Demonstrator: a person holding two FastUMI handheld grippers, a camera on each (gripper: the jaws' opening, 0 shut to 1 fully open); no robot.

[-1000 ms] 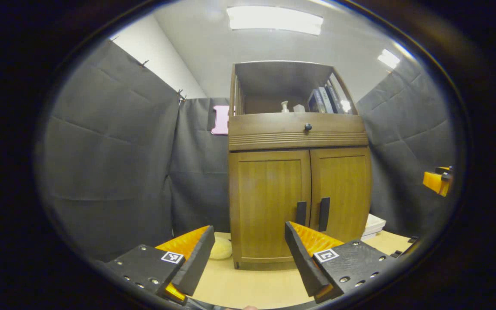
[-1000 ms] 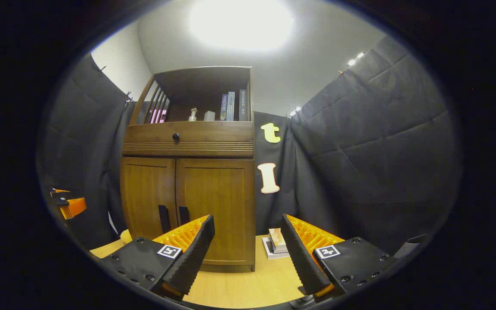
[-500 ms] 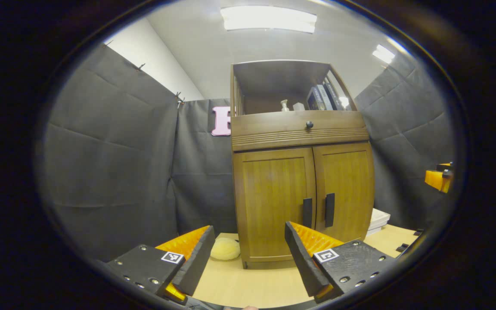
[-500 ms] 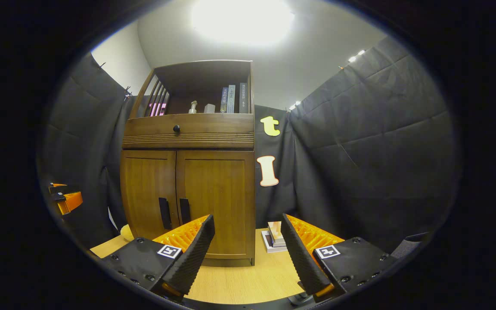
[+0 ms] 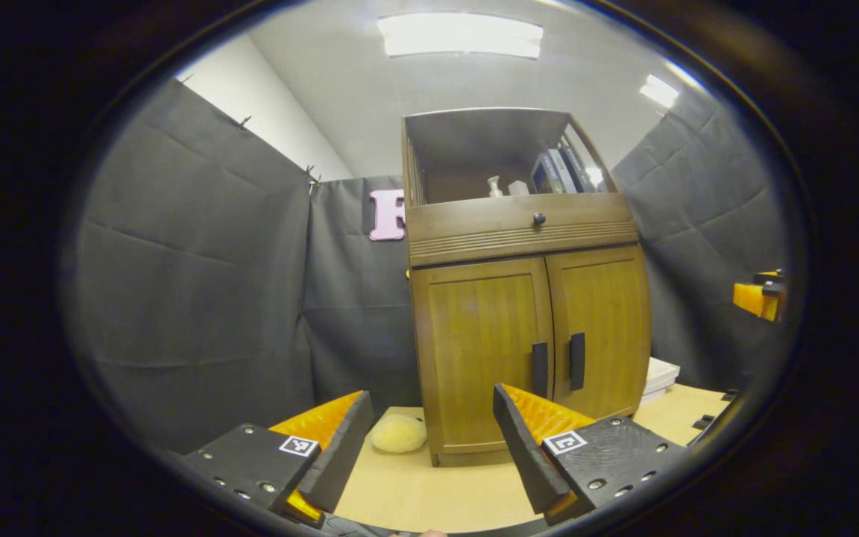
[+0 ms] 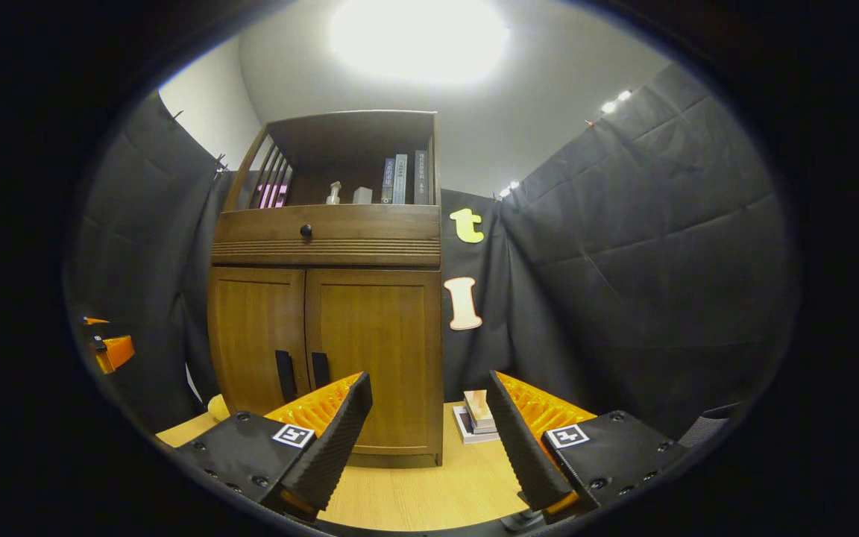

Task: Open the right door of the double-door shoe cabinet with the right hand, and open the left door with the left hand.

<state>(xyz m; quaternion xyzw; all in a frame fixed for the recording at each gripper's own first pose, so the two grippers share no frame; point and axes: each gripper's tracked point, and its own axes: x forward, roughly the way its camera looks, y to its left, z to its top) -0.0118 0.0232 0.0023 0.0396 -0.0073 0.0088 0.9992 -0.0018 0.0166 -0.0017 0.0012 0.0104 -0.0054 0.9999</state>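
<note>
- Your left gripper hangs with its fingers spread wide and nothing between them but bare tabletop.
- Your right gripper is spread just as wide, and it too grips nothing.
- In the left gripper view, the shoe cabinet stands at about 1 o'clock from your fingers, well apart from them, on the light wooden tabletop.
- Both doors are shut: the left door and the right door meet at the middle, each with a dark vertical handle, left handle and right handle, side by side.
- In the right gripper view, the cabinet sits at 11 o'clock, with the right door nearest your left finger.
- A drawer with a round black knob runs above the doors (books and a small bottle stand on the open shelf over it).
- A pale yellow fluffy lump lies just beside the cabinet's left foot.
- A small stack of books lies on the table at the cabinet's right.
</note>
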